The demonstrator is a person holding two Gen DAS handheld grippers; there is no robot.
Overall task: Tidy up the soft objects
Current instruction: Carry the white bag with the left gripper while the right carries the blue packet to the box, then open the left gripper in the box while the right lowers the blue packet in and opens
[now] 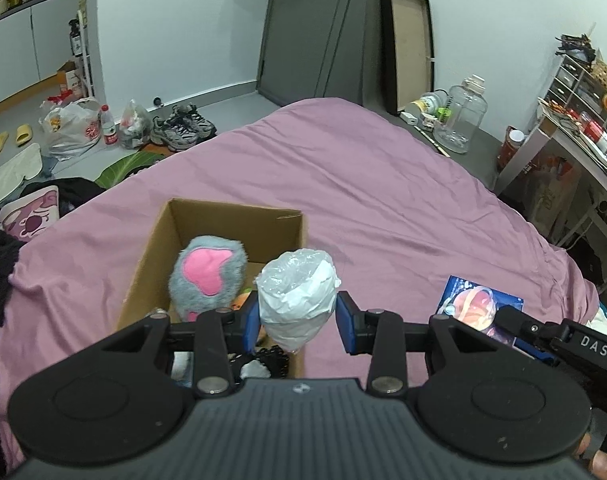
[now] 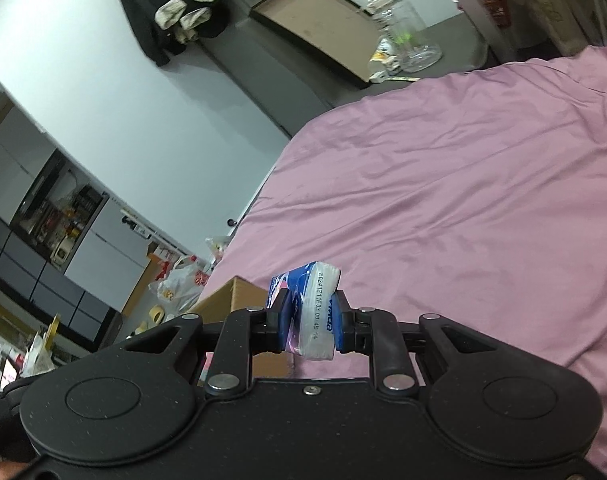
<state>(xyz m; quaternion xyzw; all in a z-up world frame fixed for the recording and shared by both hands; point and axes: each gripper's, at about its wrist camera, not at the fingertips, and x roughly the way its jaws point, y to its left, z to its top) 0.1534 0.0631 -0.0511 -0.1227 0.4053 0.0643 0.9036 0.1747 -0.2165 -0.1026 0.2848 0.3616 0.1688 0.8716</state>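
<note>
A pink sheet (image 1: 383, 200), creased and smooth, covers the bed that carries everything. Around it lie a grey floor with sneakers (image 1: 183, 126), plastic bags and a water bottle off the bed's far left corner, and a clear jar (image 1: 461, 116) beside a leaning frame past the far edge.

An open cardboard box (image 1: 159, 256) stands near the bed's near left edge; a fluffy grey plush (image 1: 207, 276) with a pink patch sits inside it.

The left gripper (image 1: 297, 320) is clamped on a white bundle (image 1: 299, 296), crinkly plastic film over something soft, egg-shaped, held just above the box's right wall.

The right gripper (image 2: 309, 328) pinches a tissue pack (image 2: 311, 312), blue and white, squashed thin between the pads, above the sheet just right of the box's corner.
</note>
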